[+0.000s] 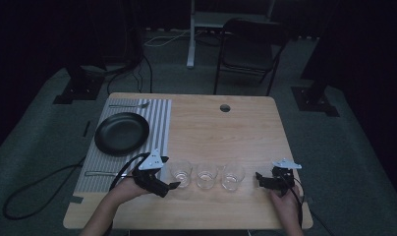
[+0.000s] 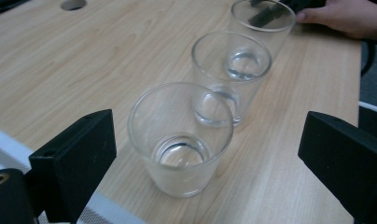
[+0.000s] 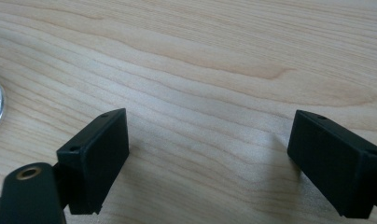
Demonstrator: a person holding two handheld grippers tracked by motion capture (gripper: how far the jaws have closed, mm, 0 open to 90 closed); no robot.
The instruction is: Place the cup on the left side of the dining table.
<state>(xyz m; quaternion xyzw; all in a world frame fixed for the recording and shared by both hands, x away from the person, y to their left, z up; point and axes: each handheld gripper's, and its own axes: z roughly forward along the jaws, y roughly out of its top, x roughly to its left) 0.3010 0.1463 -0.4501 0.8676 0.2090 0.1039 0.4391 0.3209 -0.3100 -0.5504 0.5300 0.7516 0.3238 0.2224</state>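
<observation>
Three empty glasses point(image 1: 207, 175) stand in a row near the tabletop's point(image 1: 226, 132) front edge, between the left gripper point(image 1: 168, 186) and right gripper point(image 1: 260, 177), both with jaws spread and empty, so grasping the nearest glass point(image 2: 181, 136) looks next.

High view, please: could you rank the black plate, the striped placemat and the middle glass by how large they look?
1. Striped placemat
2. Black plate
3. Middle glass

The gaps are wide enough that nearness to the camera does not blur the order.
</observation>
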